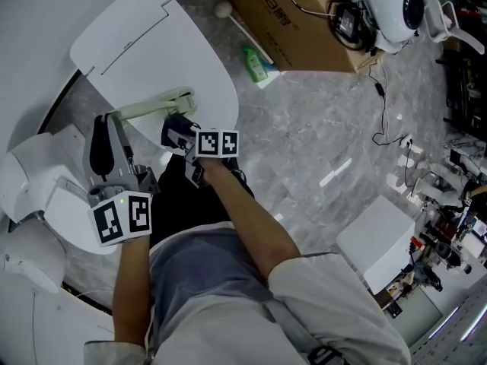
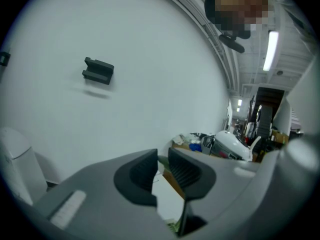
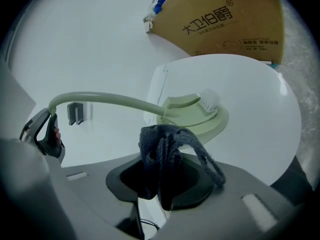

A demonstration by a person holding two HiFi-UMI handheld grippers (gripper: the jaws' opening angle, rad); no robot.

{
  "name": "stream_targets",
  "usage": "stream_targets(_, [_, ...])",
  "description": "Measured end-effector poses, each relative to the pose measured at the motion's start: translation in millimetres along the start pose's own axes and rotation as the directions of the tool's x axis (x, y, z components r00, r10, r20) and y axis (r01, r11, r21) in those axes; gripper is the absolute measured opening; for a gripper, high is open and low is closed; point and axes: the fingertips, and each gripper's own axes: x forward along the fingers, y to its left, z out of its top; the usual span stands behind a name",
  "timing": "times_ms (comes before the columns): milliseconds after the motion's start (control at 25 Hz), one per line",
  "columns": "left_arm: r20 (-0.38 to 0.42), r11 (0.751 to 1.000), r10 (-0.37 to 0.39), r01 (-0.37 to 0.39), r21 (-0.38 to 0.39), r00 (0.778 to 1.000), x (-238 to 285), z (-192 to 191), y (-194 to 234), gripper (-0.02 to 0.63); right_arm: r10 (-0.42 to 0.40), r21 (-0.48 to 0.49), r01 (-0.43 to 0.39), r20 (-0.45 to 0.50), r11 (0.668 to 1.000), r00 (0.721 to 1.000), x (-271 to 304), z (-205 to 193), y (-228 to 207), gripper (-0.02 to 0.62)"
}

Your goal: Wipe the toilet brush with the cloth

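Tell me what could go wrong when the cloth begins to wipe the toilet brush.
1. The left gripper holds the pale green plastic toilet brush only at the far end of its long thin handle, so wiping pressure may twist it or pull it loose.
2. The dark grey cloth in the right gripper is bunched, with a loose loop that may snag on the white bristles.
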Motion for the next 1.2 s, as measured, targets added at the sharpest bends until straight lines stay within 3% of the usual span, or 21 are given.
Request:
stream_targets(480, [0.001, 1.000, 0.018, -0.018, 0.007, 1.000, 1, 0, -1, 0.000, -0.021, -0.025, 0.021, -0.027, 0.999, 0.999, -20, 14, -19, 0.103])
stream_targets(1200, [0.003, 0.998, 0.062, -0.062, 0.009, 0.998, 2, -1, 1, 0.000, -0.083, -0.135, 0.073, -0.063, 0.988, 0.995, -39, 42, -40, 0.104])
